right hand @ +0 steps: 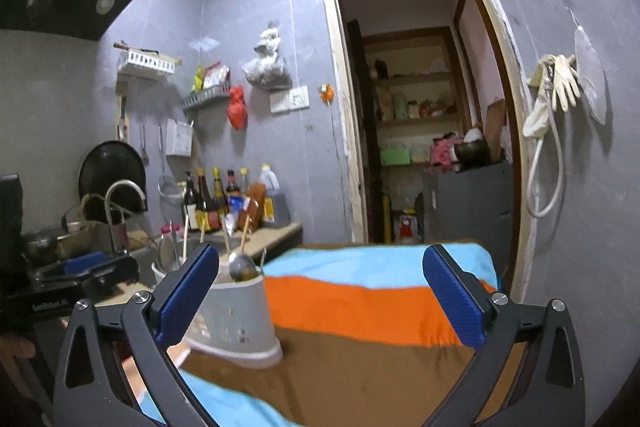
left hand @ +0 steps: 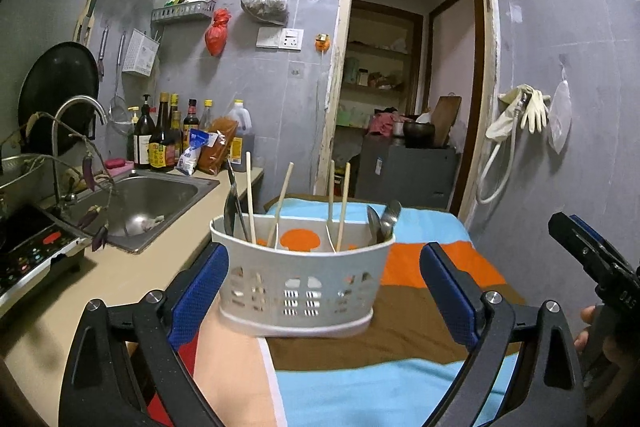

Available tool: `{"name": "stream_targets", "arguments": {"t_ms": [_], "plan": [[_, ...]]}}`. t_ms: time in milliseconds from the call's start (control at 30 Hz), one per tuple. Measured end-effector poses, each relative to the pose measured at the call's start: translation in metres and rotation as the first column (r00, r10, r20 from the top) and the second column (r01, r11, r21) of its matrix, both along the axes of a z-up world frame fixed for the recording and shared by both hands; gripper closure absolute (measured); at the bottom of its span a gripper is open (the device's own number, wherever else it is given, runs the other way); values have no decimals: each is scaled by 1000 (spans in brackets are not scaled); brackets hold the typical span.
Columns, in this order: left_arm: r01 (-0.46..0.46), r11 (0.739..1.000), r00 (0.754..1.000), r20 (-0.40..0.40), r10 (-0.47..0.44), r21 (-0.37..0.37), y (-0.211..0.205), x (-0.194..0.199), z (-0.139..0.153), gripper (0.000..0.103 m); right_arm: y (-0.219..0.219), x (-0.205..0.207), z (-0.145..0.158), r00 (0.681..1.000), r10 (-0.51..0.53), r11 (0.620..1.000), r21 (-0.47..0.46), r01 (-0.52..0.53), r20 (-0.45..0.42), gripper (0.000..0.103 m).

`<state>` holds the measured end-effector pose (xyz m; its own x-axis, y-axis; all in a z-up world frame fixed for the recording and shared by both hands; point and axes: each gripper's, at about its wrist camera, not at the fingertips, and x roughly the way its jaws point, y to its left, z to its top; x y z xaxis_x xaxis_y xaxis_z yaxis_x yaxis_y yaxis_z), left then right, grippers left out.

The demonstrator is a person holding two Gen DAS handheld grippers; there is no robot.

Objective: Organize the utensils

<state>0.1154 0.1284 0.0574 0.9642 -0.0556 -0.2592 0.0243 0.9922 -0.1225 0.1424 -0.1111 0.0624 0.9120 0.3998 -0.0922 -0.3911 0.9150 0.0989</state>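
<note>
A white perforated utensil caddy [left hand: 298, 283] stands on a striped cloth [left hand: 432, 263]. It holds several wooden chopsticks [left hand: 250, 197] and metal spoons [left hand: 386, 217]. My left gripper [left hand: 324, 291] is open and empty, with its blue pads on either side of the caddy and not touching it. My right gripper [right hand: 320, 299] is open and empty above the cloth, to the right of the caddy [right hand: 236, 315]. A spoon bowl [right hand: 242, 267] shows above the caddy rim in the right wrist view. The right gripper's body shows at the right edge of the left wrist view [left hand: 592, 259].
A steel sink [left hand: 152, 203] with a tap [left hand: 78, 111] is set in the beige counter [left hand: 132, 275] at left. Sauce bottles [left hand: 172, 137] line the wall. An induction hob [left hand: 28, 255] is at far left. An open doorway [left hand: 404, 79] lies behind.
</note>
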Motion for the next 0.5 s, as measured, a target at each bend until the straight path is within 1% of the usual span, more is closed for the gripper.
{"name": "stream_targets", "arguments": {"t_ms": [100, 233, 367, 500], "plan": [[1, 1000, 1000, -3, -1, 15, -6, -9, -4, 9, -6, -8, -5, 1000, -22, 1000, -8, 22, -11, 0], [-3, 999, 1000, -1, 4, 36, -16, -24, -13, 9, -11, -23, -13, 998, -68, 997, -45, 67, -13, 0], [1, 999, 1000, -16, 0, 49, -24, -34, -20, 9, -15, -36, -22, 994, -111, 991, -83, 109, -20, 0], [-10, 997, 1000, -22, 12, 78, -31, -43, -25, 9, -20, -45, -27, 989, -146, 984, -109, 142, -34, 0]]}}
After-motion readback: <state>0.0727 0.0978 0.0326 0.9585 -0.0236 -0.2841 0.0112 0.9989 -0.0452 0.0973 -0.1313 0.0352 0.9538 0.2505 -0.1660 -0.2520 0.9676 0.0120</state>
